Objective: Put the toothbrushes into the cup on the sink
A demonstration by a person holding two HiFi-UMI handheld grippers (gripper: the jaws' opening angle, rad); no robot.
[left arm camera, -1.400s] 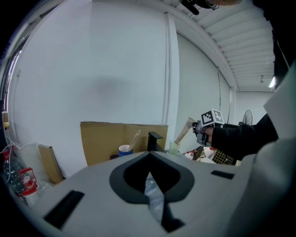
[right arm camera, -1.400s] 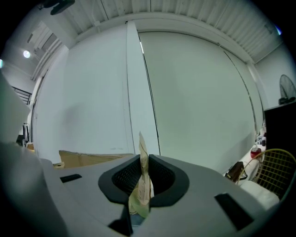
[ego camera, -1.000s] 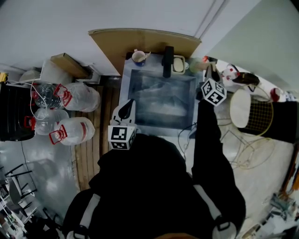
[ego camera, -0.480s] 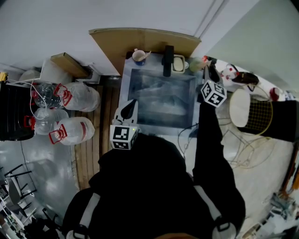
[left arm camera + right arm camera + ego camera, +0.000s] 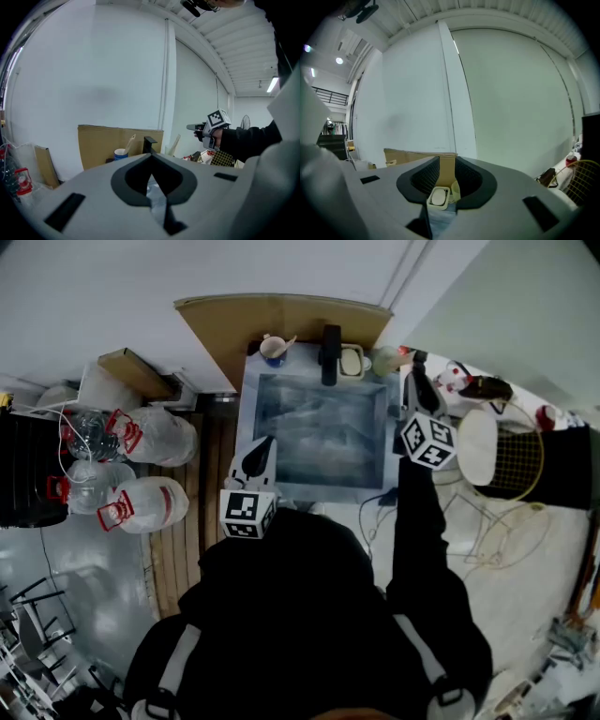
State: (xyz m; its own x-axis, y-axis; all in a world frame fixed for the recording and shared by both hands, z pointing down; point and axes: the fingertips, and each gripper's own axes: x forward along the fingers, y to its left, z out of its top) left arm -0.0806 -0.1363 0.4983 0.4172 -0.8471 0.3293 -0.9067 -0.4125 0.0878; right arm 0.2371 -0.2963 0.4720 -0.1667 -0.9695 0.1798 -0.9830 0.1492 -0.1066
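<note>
A blue cup (image 5: 273,349) stands at the back left corner of the steel sink (image 5: 251,418), with a pale toothbrush (image 5: 287,340) leaning in it; the left gripper view shows the same cup (image 5: 121,153) and brush (image 5: 129,142). My right gripper (image 5: 411,381) hovers over the sink's back right corner. Its jaws are closing from wide apart with nothing between them. Through its gap (image 5: 446,168) I see a soap dish (image 5: 439,197) and a translucent cup (image 5: 455,190). My left gripper (image 5: 265,442) hangs over the sink's front left edge, shut and holding nothing.
A black faucet (image 5: 329,354) rises at the sink's back middle, in front of a cardboard sheet (image 5: 281,320). Water jugs (image 5: 150,437) lie on the floor at the left. A wire basket (image 5: 520,465) and clutter stand at the right.
My right gripper has drawn back a little from the sink's back right corner. The left gripper has barely moved.
</note>
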